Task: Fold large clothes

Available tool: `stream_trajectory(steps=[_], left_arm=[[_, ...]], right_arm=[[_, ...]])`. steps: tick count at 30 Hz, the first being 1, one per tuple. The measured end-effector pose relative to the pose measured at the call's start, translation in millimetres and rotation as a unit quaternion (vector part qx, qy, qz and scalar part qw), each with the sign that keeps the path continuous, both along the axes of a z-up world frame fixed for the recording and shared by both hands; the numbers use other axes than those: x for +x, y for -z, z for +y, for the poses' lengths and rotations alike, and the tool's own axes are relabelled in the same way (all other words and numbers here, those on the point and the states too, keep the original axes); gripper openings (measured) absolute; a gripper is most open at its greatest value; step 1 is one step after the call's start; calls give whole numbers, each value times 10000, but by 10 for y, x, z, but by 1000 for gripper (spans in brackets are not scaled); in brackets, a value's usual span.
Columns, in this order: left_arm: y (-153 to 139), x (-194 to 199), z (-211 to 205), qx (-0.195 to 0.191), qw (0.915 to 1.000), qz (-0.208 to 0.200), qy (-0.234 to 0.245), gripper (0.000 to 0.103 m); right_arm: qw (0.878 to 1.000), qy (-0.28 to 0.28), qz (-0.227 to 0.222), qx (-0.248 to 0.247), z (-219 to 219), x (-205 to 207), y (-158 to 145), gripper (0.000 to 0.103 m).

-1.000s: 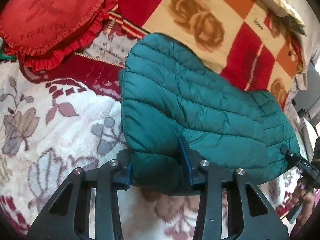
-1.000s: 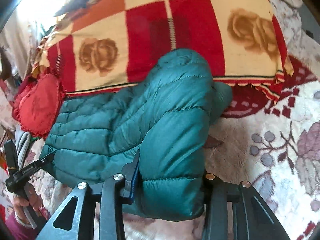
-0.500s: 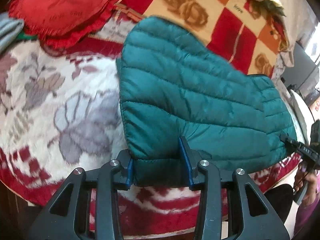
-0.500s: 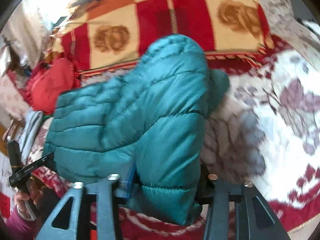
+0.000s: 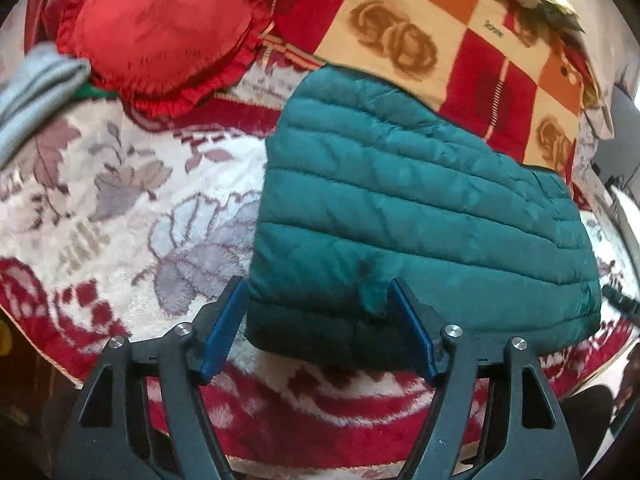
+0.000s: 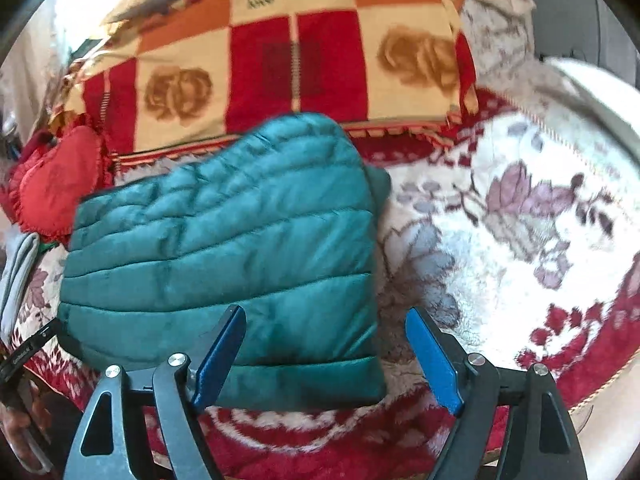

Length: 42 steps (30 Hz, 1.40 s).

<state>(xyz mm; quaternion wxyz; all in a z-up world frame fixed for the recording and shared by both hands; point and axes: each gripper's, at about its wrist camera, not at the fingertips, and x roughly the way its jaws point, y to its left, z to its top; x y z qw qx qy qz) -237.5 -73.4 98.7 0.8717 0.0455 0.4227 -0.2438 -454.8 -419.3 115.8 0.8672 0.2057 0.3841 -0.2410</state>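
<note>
A teal quilted puffer jacket (image 5: 400, 208) lies folded flat on the floral red and white blanket (image 5: 120, 208). My left gripper (image 5: 318, 312) is open, its blue pads on either side of the jacket's near left corner. In the right wrist view the jacket (image 6: 240, 248) lies to the left and centre. My right gripper (image 6: 326, 336) is open over the jacket's near right corner, its right pad (image 6: 432, 356) past the jacket's edge over the blanket (image 6: 520, 240).
A red heart-shaped ruffled cushion (image 5: 164, 32) lies at the back left. A red, orange and cream rose-patterned blanket (image 5: 432, 40) lies behind the jacket. Grey folded cloth (image 5: 36, 88) is at the far left. The bed's near edge runs just below the grippers.
Both grippers have opened and let go of the jacket's near edge. The jacket has been drawn toward the bed's near edge and now lies flat.
</note>
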Motion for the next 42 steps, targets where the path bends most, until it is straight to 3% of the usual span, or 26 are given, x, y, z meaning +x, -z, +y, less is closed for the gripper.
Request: stream_trajectory(steps=[5, 9, 15, 42], left_arm=[[-120, -280, -154, 240, 9985, -490, 106, 73], [-164, -363, -193, 54, 9986, -516, 93, 73], [-208, -514, -217, -71, 9975, -705, 5, 73], [-147, -695, -302, 279, 9938, -1073, -14, 73]], right_arm=[[9981, -257, -245, -504, 452, 41, -185, 85], [9944, -501, -317, -872, 845, 159, -216, 89], [9921, -752, -523, -854, 1150, 242, -181, 89], [9906, -799, -620, -922, 1338, 264, -120, 89]])
